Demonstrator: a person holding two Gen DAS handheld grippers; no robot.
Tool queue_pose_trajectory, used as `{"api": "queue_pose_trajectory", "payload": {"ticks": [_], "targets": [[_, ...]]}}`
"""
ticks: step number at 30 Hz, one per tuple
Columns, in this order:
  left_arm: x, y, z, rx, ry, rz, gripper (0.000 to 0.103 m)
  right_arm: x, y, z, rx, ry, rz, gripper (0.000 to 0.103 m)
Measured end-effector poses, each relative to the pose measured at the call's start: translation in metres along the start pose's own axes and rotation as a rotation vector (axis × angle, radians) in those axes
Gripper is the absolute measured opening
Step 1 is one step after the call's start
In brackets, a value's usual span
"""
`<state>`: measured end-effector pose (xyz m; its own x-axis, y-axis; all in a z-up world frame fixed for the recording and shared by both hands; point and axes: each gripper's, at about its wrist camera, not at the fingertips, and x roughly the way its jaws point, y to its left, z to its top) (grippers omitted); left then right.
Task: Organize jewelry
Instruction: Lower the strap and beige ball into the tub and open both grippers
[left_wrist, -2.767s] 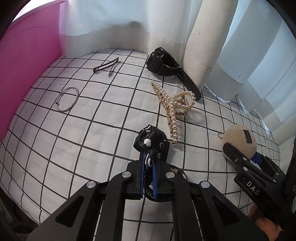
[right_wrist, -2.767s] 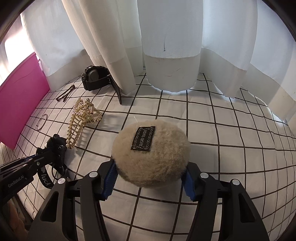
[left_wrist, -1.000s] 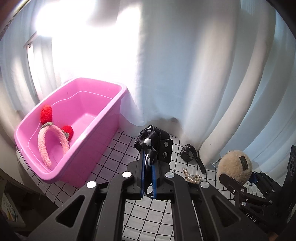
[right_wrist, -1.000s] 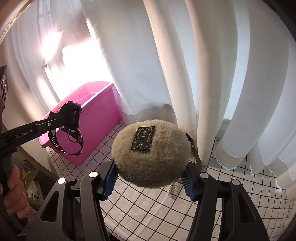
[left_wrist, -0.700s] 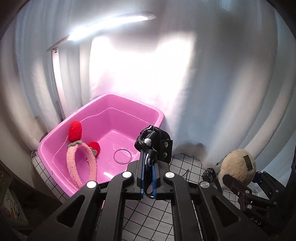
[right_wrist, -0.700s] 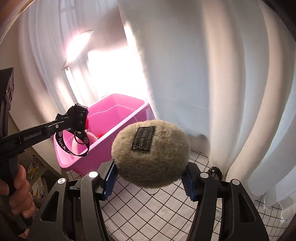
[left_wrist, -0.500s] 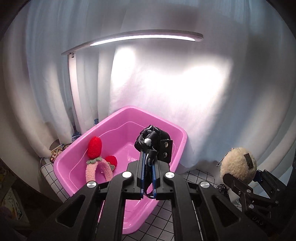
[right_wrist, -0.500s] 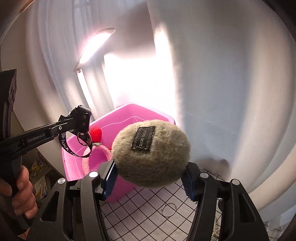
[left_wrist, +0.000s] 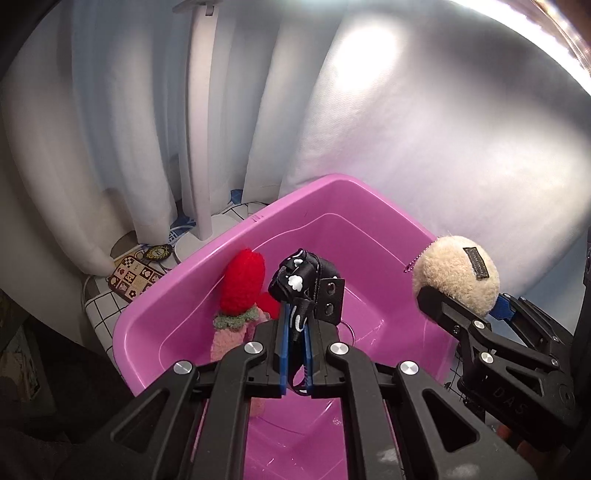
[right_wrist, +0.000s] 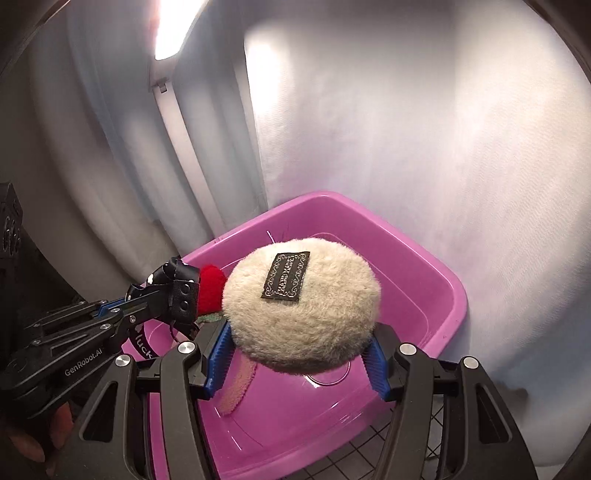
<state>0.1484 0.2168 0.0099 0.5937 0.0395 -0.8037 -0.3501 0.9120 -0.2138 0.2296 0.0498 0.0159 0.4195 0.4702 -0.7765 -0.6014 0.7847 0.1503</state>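
Holding pink tub, plush headband, ring

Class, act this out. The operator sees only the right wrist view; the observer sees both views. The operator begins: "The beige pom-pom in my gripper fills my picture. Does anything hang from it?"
Observer: Yes. The left wrist view shows a short purple bead chain hanging off the pom-pom, which the right gripper holds.
Operator: Is anything lying outside the pink tub on its left?
Observer: A small checked card lies on the grid cloth beside the pink tub.
Operator: How firm is the other gripper's hold?
Observer: Seen head-on, the left gripper has its blue pads pinched on the black strap with no gap.
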Motion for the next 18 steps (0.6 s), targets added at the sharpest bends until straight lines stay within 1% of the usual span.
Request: {"api": "queue_pose_trajectory", "payload": {"ticks": [5,9,15,18], "targets": [[0.039,0.01,0.003,-0.036,0.083,0.031,0.007,0.04,-0.006,0.008,0.008,0.104,0.007,0.058],[0.064,0.019,0.004,-0.067,0.158,0.052,0.007,0.067,-0.01,0.013,0.001,0.178,-0.005,0.058],[0.083,0.021,0.002,-0.08,0.216,0.08,0.007,0.102,-0.016,0.015,0.028,0.305,-0.024,0.058],[0.091,0.021,0.002,-0.084,0.249,0.082,0.007,0.113,-0.021,0.014,0.047,0.348,-0.034,0.058]]}}
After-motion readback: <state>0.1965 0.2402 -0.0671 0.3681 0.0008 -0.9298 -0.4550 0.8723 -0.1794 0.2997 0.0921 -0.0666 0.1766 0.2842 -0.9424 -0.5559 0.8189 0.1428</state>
